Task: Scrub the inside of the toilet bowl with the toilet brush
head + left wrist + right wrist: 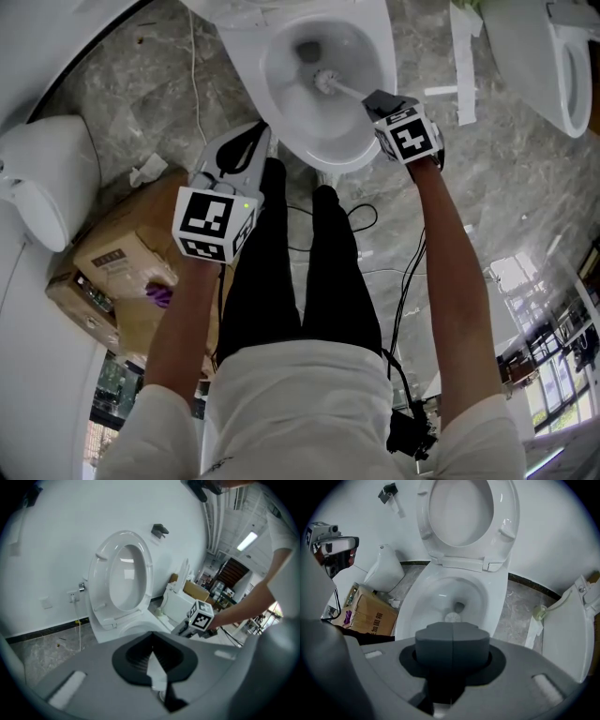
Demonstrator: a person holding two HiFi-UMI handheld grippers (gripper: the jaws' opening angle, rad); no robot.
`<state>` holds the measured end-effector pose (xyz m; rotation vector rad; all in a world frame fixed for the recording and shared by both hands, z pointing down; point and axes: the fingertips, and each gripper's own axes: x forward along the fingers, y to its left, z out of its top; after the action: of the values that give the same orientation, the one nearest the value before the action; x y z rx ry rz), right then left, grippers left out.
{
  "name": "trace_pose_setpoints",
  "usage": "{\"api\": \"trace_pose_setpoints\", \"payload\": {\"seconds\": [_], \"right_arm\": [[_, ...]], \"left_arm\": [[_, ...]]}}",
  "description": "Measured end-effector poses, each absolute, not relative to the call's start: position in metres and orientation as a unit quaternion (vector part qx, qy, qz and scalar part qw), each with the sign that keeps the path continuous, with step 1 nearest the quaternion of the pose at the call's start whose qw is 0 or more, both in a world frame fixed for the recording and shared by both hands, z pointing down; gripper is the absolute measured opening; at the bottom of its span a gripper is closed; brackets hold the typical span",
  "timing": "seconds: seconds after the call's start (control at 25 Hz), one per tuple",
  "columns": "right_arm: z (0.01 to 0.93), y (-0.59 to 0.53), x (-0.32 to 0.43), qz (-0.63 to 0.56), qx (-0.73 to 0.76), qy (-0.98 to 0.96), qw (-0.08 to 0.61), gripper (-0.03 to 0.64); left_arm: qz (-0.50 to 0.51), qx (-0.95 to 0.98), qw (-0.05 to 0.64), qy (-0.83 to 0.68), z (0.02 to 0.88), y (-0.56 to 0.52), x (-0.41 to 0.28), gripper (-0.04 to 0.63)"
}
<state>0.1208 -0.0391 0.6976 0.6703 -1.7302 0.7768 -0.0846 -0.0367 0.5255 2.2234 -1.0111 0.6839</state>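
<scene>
The white toilet bowl (281, 89) stands open at the top of the head view, with its seat and lid (461, 508) raised against the wall. The toilet brush (325, 81) has its white bristle head low inside the bowl near the drain, seen as a pale disc (452, 617) just beyond my right jaws. My right gripper (380, 101) hangs over the bowl's right rim, shut on the brush handle, its pads meeting along a seam (452, 639). My left gripper (246, 145) hovers open and empty beside the bowl's near left rim, and its own view (152, 637) faces the raised seat (124, 573).
A cardboard box (122, 262) lies on the marble floor to the left, beside a loose white toilet tank (42, 178). Another white toilet (553, 56) stands at the right. Black cables (412, 272) trail by the person's black-trousered legs (300, 272), right against the bowl's front.
</scene>
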Motion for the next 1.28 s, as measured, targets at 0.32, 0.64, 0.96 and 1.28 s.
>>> {"api": "trace_pose_setpoints", "payload": {"seconds": [0.32, 0.64, 0.96, 1.28], "right_arm": [[0.683, -0.076, 0.134, 0.292, 0.298, -0.727, 0.546, 0.143], [0.67, -0.112, 0.116, 0.262, 0.314, -0.729, 0.549, 0.143], [0.665, -0.144, 0.072, 0.237, 0.302, -0.753, 0.535, 0.143], [0.678, -0.124, 0.031, 0.227, 0.255, -0.768, 0.542, 0.143]], "left_arm": [[0.255, 0.834, 0.294, -0.391, 0.52, -0.038, -0.097, -0.006], [0.255, 0.829, 0.296, -0.4, 0.519, -0.036, -0.111, -0.006], [0.261, 0.823, 0.296, -0.408, 0.521, -0.031, -0.123, -0.006], [0.258, 0.817, 0.296, -0.422, 0.519, -0.034, -0.134, -0.006]]}}
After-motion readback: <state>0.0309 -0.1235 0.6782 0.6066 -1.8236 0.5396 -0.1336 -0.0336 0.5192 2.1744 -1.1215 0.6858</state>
